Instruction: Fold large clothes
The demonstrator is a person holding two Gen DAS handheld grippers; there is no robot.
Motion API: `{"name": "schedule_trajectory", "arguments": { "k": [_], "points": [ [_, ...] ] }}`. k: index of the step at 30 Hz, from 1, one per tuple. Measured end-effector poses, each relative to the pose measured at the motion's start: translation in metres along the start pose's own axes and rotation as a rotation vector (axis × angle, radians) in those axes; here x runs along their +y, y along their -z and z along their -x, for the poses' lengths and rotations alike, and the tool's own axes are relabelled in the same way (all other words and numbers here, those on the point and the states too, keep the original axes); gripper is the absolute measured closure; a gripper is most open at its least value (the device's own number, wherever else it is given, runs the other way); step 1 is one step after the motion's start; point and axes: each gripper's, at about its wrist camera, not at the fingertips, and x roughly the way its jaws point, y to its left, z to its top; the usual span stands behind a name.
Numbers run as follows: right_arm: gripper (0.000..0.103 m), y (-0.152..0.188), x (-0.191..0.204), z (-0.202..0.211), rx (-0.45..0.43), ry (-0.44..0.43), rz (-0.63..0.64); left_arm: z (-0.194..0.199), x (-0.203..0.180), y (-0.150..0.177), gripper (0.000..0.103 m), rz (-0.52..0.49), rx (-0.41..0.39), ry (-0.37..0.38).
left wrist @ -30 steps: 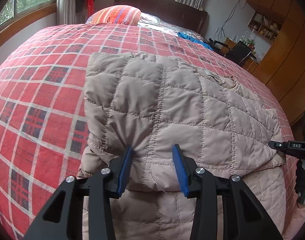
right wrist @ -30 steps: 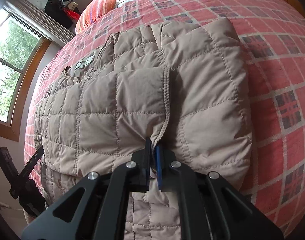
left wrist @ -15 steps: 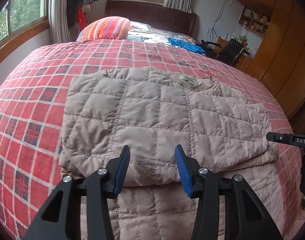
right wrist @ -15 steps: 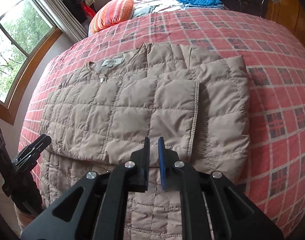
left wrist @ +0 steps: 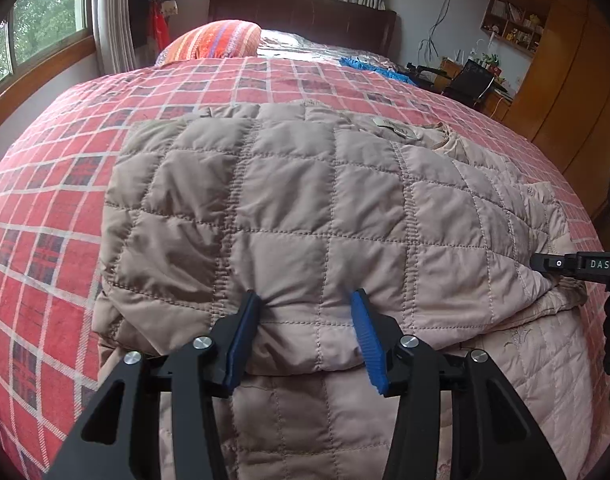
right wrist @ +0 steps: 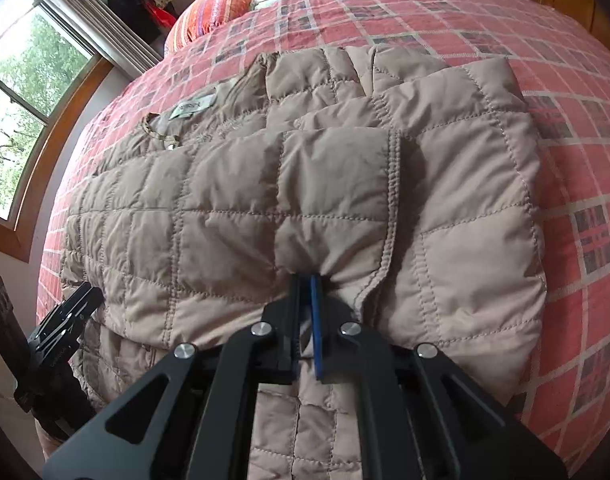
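A beige quilted jacket (left wrist: 305,216) was spread on the bed (left wrist: 57,208), folded over itself, its collar label toward the striped pillow (left wrist: 213,38). The left gripper (left wrist: 307,332) was held with fingers wide apart, straddling the jacket's near folded edge without pinching it. The right gripper (right wrist: 308,304) was nearly closed, a pucker of the jacket's folded edge nipped between its fingers.

Bed w/ red plaid cover (left wrist: 65,184), striped pillow (left wrist: 213,38), dark headboard (left wrist: 301,10); wood-framed windows (right wrist: 25,80), wooden cabinets (left wrist: 565,60) at right.
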Motion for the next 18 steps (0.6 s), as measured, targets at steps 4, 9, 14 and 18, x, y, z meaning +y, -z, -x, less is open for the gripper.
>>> {"name": "schedule_trajectory", "arguments": {
  "k": [4,9,14,18],
  "points": [
    [0.077,0.028,-0.002,0.05,-0.076,-0.048,0.048,0.04,0.009,0.009,0.051,0.009,-0.013,0.011],
    [0.067,0.091,-0.021,0.106,-0.126,-0.076,0.101,0.11,0.041,0.051,0.032,-0.003,-0.079,-0.007],
    [0.062,0.169,-0.041,0.136,-0.12,-0.05,0.124,0.155,0.079,0.113,0.029,0.027,-0.061,-0.086],
    [0.058,0.225,-0.058,0.143,-0.084,-0.056,0.092,0.181,0.098,0.161,0.028,0.057,-0.035,-0.11]
  ]
}}
